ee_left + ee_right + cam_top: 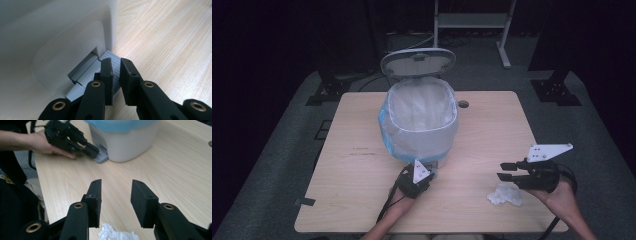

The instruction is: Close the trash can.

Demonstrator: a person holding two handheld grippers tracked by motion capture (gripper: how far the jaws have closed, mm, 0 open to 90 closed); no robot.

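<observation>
A white pedal bin (422,125) lined with a clear bag stands mid-table, its lid (418,62) tipped open at the back. My left gripper (429,175) is at the bin's front foot. In the left gripper view its jaws (116,68) are nearly together, tips resting on the grey ribbed pedal (113,56), nothing between them. My right gripper (507,170) hovers open at the front right, just above a crumpled white tissue (505,194). In the right gripper view the tissue (117,235) lies below the spread jaws (116,197), with the left gripper (93,150) on the pedal (101,157) beyond.
The wooden table (362,170) has a cable hole (463,104) right of the bin and a dark tape piece (304,202) at its front left edge. A metal stand (472,22) and dark frame feet (557,92) sit on the floor behind.
</observation>
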